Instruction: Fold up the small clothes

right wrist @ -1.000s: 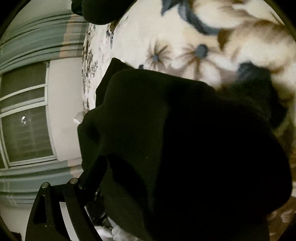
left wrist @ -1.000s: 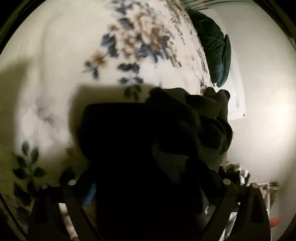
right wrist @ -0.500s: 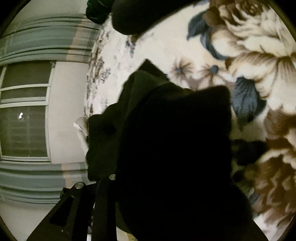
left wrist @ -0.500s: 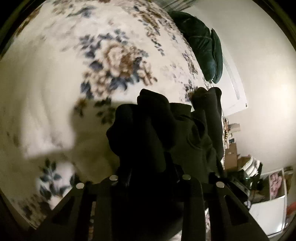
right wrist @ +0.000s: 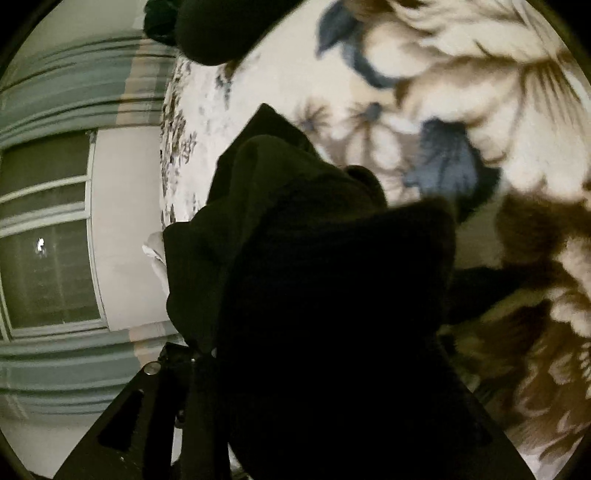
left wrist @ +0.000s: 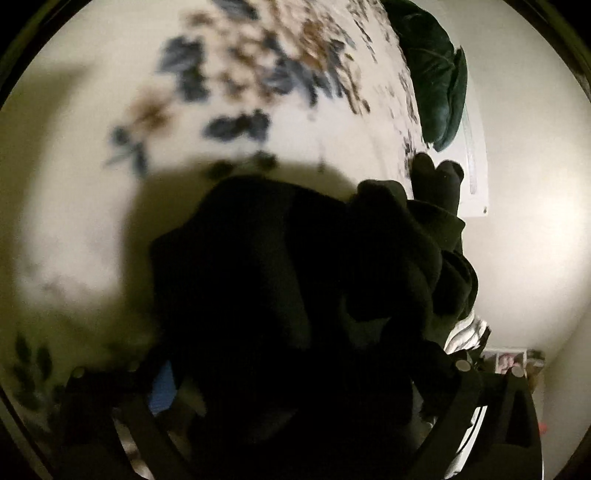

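A black garment lies bunched on the floral bedspread, its dark green-black folds piled toward the right. My left gripper stands open and its jaws are opening wide, one finger at each lower corner, with the garment loose between them. In the right wrist view the same garment fills the middle and drapes over my right gripper. Only its left finger shows; the other is hidden under cloth. Its jaws are opening slightly, with cloth still bunched between them.
A dark green pillow lies at the far end of the bed by the pale wall. A window with grey-green curtains is beyond the bed edge. Household clutter sits on the floor. A dark rounded shape lies on the bedspread.
My left jaws closed on the garment half a second ago and now stand wide again, closer to the bed. My right jaws narrowed onto the cloth and stay narrow.
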Motion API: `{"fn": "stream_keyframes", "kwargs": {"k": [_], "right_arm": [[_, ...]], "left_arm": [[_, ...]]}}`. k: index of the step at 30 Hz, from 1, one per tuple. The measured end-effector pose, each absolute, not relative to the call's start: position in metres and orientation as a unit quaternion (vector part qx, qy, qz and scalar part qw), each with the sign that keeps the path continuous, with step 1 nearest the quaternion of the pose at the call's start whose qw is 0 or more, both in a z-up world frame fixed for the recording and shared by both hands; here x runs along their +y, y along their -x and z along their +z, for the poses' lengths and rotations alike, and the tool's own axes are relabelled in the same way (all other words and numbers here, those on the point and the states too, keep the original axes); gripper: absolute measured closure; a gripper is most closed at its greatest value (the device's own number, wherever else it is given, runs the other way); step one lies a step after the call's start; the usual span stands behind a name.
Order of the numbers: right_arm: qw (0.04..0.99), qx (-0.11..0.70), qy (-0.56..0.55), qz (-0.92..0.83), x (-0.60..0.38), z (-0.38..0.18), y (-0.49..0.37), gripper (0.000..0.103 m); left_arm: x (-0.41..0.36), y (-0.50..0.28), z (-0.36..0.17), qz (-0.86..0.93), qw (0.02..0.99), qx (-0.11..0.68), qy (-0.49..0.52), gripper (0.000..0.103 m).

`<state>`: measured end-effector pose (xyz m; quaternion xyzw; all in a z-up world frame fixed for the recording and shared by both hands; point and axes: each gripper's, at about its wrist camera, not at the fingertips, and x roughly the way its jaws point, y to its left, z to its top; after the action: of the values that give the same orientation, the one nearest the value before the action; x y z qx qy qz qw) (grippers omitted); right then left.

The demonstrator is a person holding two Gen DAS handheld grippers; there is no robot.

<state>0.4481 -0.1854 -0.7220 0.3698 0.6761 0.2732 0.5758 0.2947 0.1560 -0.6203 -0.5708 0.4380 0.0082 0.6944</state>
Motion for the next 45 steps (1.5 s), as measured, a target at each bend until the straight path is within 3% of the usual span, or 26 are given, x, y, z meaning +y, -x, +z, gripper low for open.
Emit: {"fn": "stream_keyframes", "kwargs": {"k": [4,6,8,11,13,16,22,24,27,28,30,31,32,34,45], "right_arm": [[0.564,0.686,-0.381,0.256,-0.183,-0.734,-0.45,0.049],[0.567,0.687,-0.377,0.253,-0.179,-0.735,-0.45,0.048],[0.579,0.681,-0.371,0.252,-0.174,-0.732,-0.451,0.048],[0.583,0.681,-0.367,0.249,-0.172,-0.727,-0.448,0.049],[0.571,0.69,-0.372,0.242,-0.175,-0.729,-0.446,0.048],[0.546,0.697,-0.394,0.246,-0.178,-0.735,-0.446,0.039],[0.54,0.701,-0.38,0.268,-0.167,-0.736,-0.45,0.018],[0.541,0.703,-0.377,0.266,-0.163,-0.737,-0.452,0.017],[0.547,0.702,-0.373,0.263,-0.161,-0.734,-0.451,0.017],[0.549,0.701,-0.373,0.261,-0.16,-0.733,-0.452,0.018],[0.566,0.693,-0.371,0.247,-0.156,-0.728,-0.451,0.026],[0.576,0.687,-0.371,0.242,-0.155,-0.726,-0.45,0.036],[0.582,0.683,-0.372,0.239,-0.156,-0.726,-0.45,0.053],[0.591,0.667,-0.387,0.237,-0.157,-0.726,-0.449,0.07],[0.656,0.588,-0.396,0.26,-0.151,-0.64,-0.456,0.074]], "left_arm": [[0.153,-0.299,-0.614,0.009,0.705,0.432,0.563,0.003],[0.151,-0.3,-0.606,0.006,0.717,0.427,0.551,0.032],[0.152,-0.299,-0.598,0.003,0.721,0.426,0.547,0.037],[0.165,-0.279,-0.605,-0.03,0.685,0.386,0.618,0.036],[0.177,-0.262,-0.622,-0.058,0.629,0.354,0.69,0.024],[0.184,-0.245,-0.624,-0.08,0.61,0.318,0.722,0.018],[0.159,-0.279,-0.601,-0.099,0.668,0.414,0.611,0.015],[0.149,-0.3,-0.607,-0.072,0.68,0.47,0.559,0.015],[0.144,-0.315,-0.611,-0.049,0.699,0.481,0.526,0.015],[0.143,-0.317,-0.609,-0.044,0.709,0.477,0.518,0.015],[0.141,-0.317,-0.602,-0.042,0.727,0.469,0.499,0.035],[0.141,-0.318,-0.6,-0.041,0.732,0.466,0.495,0.039],[0.141,-0.319,-0.597,-0.04,0.735,0.462,0.494,0.046],[0.142,-0.32,-0.588,-0.04,0.745,0.458,0.482,0.052],[0.157,-0.388,-0.503,-0.108,0.788,0.419,0.438,0.058]]}}
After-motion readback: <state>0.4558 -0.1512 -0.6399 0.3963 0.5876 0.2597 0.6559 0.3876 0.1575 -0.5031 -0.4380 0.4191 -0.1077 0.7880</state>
